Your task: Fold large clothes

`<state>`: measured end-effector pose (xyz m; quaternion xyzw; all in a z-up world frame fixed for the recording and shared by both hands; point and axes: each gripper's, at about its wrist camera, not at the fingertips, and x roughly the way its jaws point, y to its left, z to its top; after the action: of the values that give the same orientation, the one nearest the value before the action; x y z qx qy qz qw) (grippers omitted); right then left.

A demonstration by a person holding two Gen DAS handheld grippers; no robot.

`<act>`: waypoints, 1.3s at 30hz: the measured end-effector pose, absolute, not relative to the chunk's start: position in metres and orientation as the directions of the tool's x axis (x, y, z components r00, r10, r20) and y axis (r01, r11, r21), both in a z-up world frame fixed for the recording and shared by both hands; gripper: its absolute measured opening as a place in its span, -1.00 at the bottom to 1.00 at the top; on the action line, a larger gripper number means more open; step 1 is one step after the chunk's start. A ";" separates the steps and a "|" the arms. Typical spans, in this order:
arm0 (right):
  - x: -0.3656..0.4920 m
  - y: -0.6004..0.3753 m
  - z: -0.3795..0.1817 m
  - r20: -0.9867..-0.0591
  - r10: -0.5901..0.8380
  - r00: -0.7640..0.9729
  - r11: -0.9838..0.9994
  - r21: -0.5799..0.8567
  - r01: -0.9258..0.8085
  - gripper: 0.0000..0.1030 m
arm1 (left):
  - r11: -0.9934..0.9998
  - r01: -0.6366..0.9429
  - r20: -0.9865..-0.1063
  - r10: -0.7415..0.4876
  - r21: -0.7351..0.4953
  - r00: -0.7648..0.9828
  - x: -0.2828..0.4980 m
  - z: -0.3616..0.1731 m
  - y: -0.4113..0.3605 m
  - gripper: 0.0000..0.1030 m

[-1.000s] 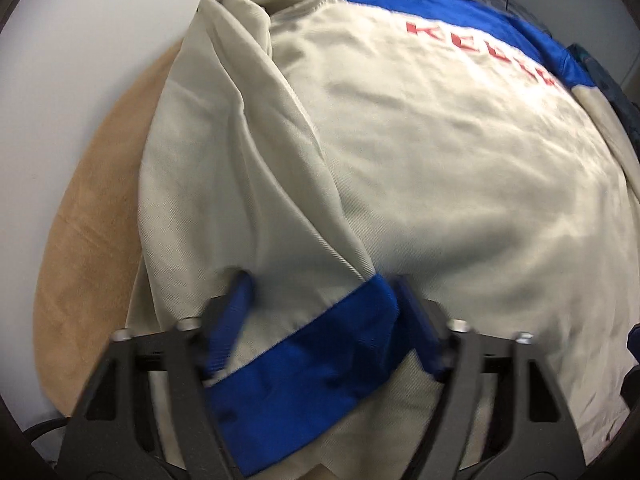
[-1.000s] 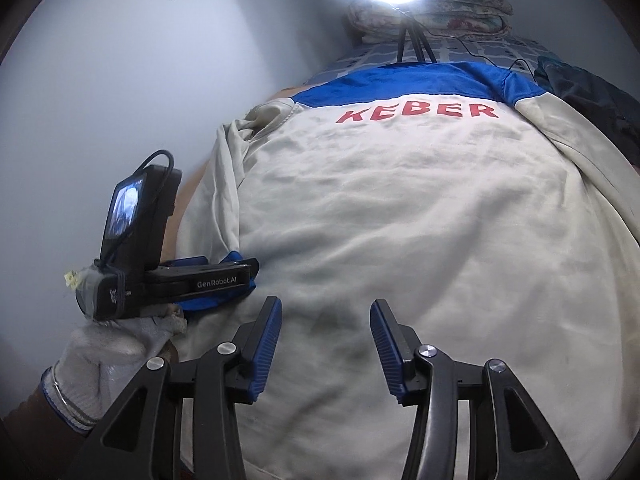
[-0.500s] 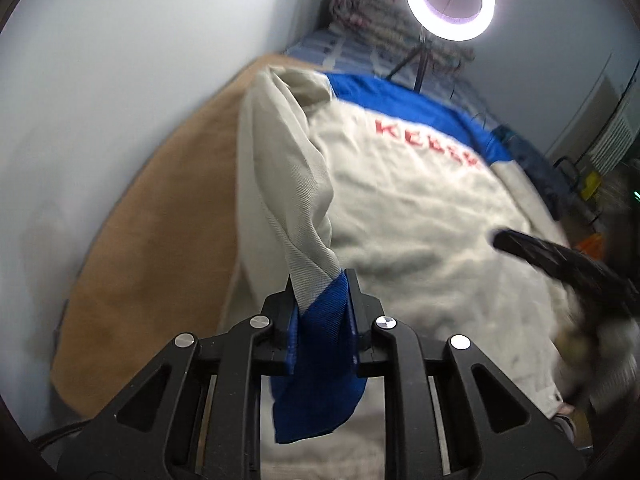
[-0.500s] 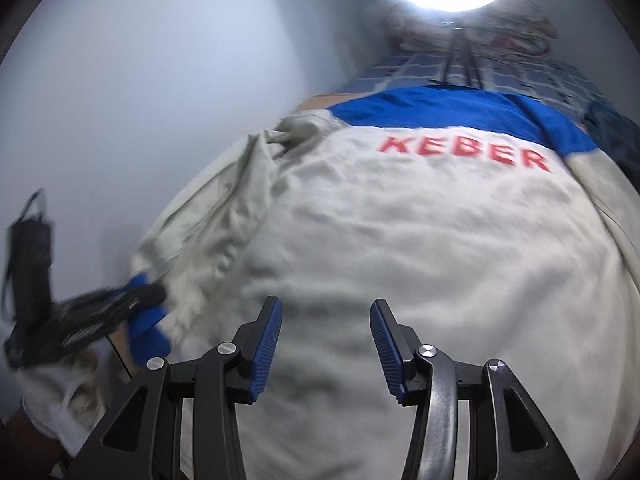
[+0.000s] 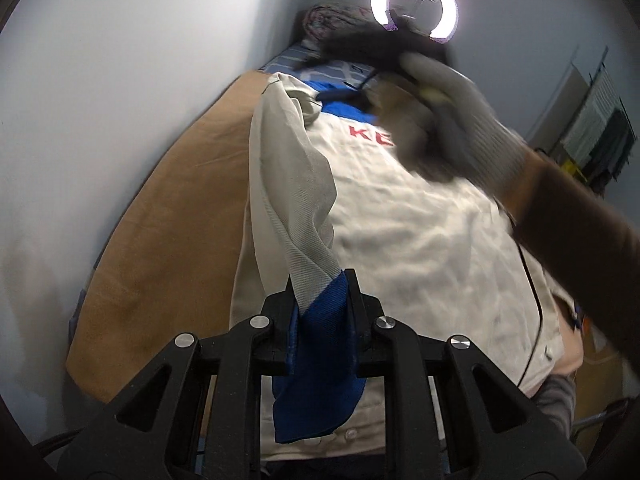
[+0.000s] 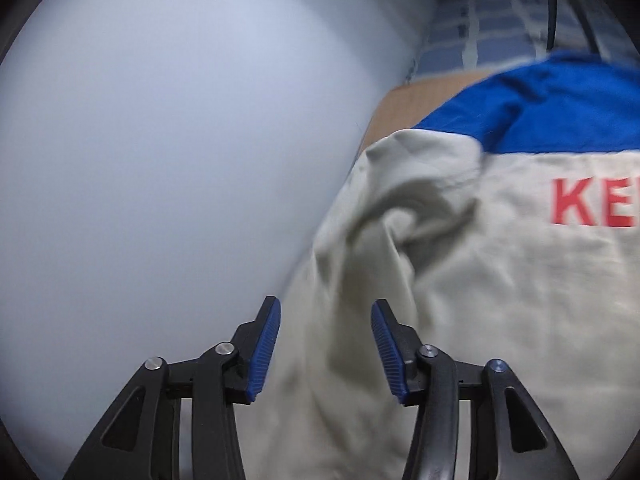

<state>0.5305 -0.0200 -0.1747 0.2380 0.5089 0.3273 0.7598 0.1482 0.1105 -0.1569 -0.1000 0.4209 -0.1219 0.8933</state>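
Observation:
A large beige jacket (image 5: 420, 240) with a blue yoke and red lettering lies back-up on a tan cloth. My left gripper (image 5: 320, 300) is shut on the sleeve's blue cuff (image 5: 320, 356), holding the sleeve (image 5: 288, 184) raised off the surface. In the right wrist view the jacket's left shoulder (image 6: 440, 208) fills the right half. My right gripper (image 6: 326, 346) hovers over the sleeve's upper part with its jaws opening and nothing pressed between the pads. A gloved hand (image 5: 472, 136) carrying that gripper blurs across the left wrist view.
A pale wall (image 5: 120, 100) runs along the left of the tan cloth (image 5: 168, 240). A ring light (image 5: 414, 4) on a stand and rolled bedding (image 5: 332, 20) sit at the far end on a blue checked sheet (image 6: 480, 28).
My left gripper closed on the blue cuff and lifted the sleeve up and back. My right gripper swept forward and left from mid-jacket to the left shoulder, jaws widening.

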 end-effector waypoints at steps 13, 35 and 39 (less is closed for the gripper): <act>0.579 0.023 -0.198 -0.744 0.596 0.302 0.803 0.556 -0.216 -1.00 | 0.944 0.239 -0.753 -0.325 -0.226 0.573 0.126 -0.164 0.100 -0.68; 0.470 -0.104 -0.269 -0.886 0.352 0.303 0.936 0.322 -0.144 -0.69 | 0.903 0.372 -0.787 -0.384 -0.213 0.483 0.062 -0.162 0.056 -0.27; 0.445 -0.084 -0.246 -0.901 0.227 0.370 0.968 0.167 -0.188 -0.49 | 0.922 0.270 -0.769 -0.383 -0.279 0.512 0.052 -0.159 0.085 -0.15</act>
<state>0.4450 -0.0844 -0.2458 0.0177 0.5470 0.1255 0.8275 0.0517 0.0846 -0.1586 -0.0618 0.4565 -0.1882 0.8674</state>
